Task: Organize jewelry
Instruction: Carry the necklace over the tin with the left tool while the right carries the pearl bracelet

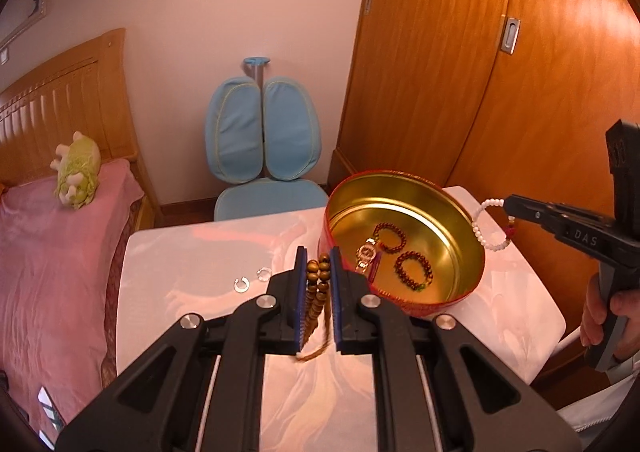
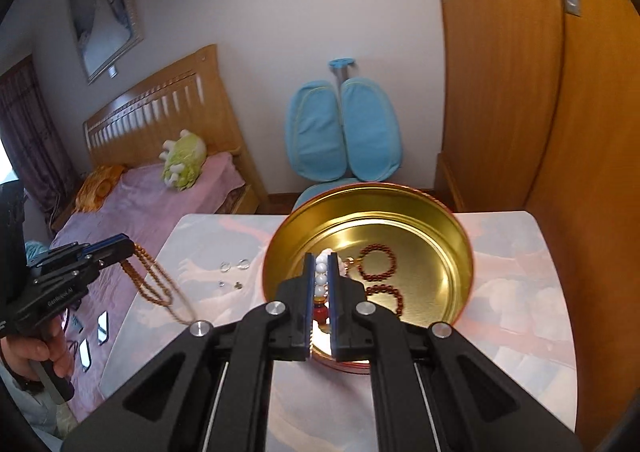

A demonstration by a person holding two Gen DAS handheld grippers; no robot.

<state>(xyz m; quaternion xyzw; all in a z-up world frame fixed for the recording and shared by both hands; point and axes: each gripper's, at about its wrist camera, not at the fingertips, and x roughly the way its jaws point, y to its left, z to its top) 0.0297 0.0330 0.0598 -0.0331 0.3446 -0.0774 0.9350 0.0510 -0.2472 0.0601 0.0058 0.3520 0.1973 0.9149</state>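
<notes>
A round red tin (image 1: 468, 276) with a gold inside (image 2: 440, 252) stands on the white table. In it lie two dark red bead bracelets (image 1: 414, 270) (image 2: 378, 262) and a small watch (image 1: 366, 255). My left gripper (image 1: 318, 264) is shut on a brown wooden bead necklace (image 1: 316, 292), held above the table left of the tin; the necklace hangs down in the right wrist view (image 2: 154, 284). My right gripper (image 2: 321, 272) is shut on a white bead bracelet (image 2: 321, 276) above the tin's near side; it hangs right of the tin in the left wrist view (image 1: 490, 228).
Two clear rings (image 1: 252, 279) and small earrings (image 2: 230, 284) lie on the table (image 1: 192, 252) left of the tin. A blue chair (image 1: 262, 156) stands behind the table, a wooden wardrobe (image 1: 520, 72) at right, a bed (image 1: 48, 252) at left.
</notes>
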